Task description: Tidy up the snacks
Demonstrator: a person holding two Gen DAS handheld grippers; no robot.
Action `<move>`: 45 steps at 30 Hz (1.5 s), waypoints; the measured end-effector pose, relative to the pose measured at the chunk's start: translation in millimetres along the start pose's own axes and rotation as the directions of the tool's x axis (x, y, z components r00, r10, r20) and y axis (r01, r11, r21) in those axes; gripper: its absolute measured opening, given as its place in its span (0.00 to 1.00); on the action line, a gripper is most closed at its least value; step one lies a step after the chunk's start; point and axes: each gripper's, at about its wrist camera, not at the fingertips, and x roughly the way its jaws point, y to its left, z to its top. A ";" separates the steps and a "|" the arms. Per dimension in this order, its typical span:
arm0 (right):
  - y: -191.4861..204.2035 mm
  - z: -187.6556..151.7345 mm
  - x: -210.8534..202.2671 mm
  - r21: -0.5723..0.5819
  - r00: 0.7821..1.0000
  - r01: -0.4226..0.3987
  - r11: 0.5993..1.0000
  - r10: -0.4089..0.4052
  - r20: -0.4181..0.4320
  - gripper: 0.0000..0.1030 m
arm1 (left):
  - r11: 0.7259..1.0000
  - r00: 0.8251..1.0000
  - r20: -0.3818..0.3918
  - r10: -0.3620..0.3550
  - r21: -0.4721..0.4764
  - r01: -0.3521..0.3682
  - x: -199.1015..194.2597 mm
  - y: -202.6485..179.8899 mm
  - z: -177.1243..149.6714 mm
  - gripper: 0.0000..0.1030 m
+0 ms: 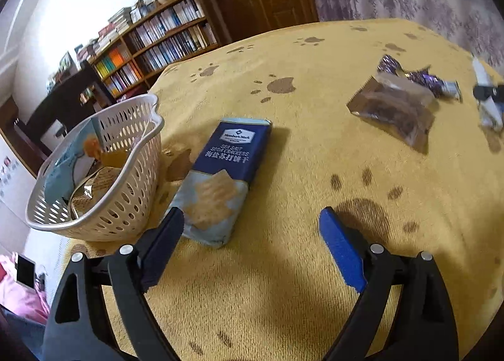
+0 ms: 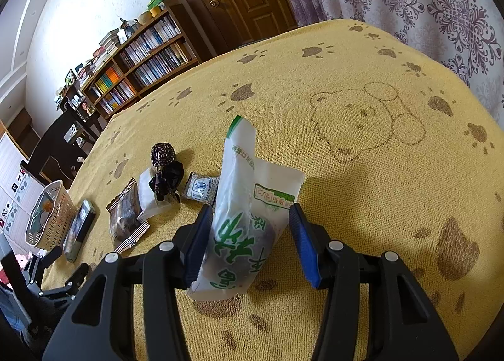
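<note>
Now white packet (image 2: 245, 222) between right claw (image 2: 250, 222) fingers

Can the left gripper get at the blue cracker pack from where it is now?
Probably yes. The left gripper is open, and the cracker pack lies flat just ahead, its near end by the left finger. The basket beside it leaves little side room.

Cracker pack (image 1: 220, 178) right of basket (image 1: 94, 171)

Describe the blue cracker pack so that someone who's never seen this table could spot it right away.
Start at the white perforated basket on the yellow paw-print cloth. Lying flat right beside it is the cracker pack, long and rectangular. Unlike the brownish clear bag and small wrapped candies farther off, it is dark blue with a cracker pictured.
</note>
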 end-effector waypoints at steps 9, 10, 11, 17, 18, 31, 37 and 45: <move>0.7 -0.3 0.4 0.000 1.000 0.000 1.000 0.000 0.000 0.50 | 0.993 0.998 -0.035 -0.047 -0.108 0.043 12.1 18.3 4.8 0.91; -0.2 -0.1 0.1 0.001 1.000 -0.001 1.000 0.001 0.000 0.50 | 0.990 0.997 -0.034 -0.068 -0.126 0.063 14.5 21.9 6.5 0.91; -0.5 -0.1 0.0 0.001 1.000 -0.002 1.000 0.002 0.000 0.50 | 0.985 0.996 -0.022 -0.092 -0.148 0.087 16.5 26.4 9.3 0.92; -0.4 -0.1 0.1 0.001 1.000 -0.002 1.000 0.002 0.000 0.50 | 0.976 0.985 0.022 -0.169 -0.138 0.170 17.8 14.8 21.0 0.93; 0.3 -0.2 0.5 0.001 1.000 -0.002 1.000 0.002 0.000 0.50 | 0.973 0.981 0.026 -0.191 -0.130 0.192 16.5 9.6 22.4 0.93; -0.7 -0.3 0.0 0.002 1.000 -0.003 1.000 0.003 0.000 0.50 | 0.981 0.988 0.026 -0.150 -0.117 0.152 0.7 -8.2 20.3 0.93; -0.2 -0.2 0.4 0.000 1.000 -0.001 1.000 0.001 0.002 0.50 | 0.974 0.997 0.003 -0.083 -0.210 0.082 10.4 23.5 9.7 0.93; 0.2 -0.4 -0.1 0.002 1.000 -0.004 1.000 0.004 0.001 0.50 | 0.970 0.992 -0.005 -0.125 -0.211 0.121 26.1 24.2 22.5 0.96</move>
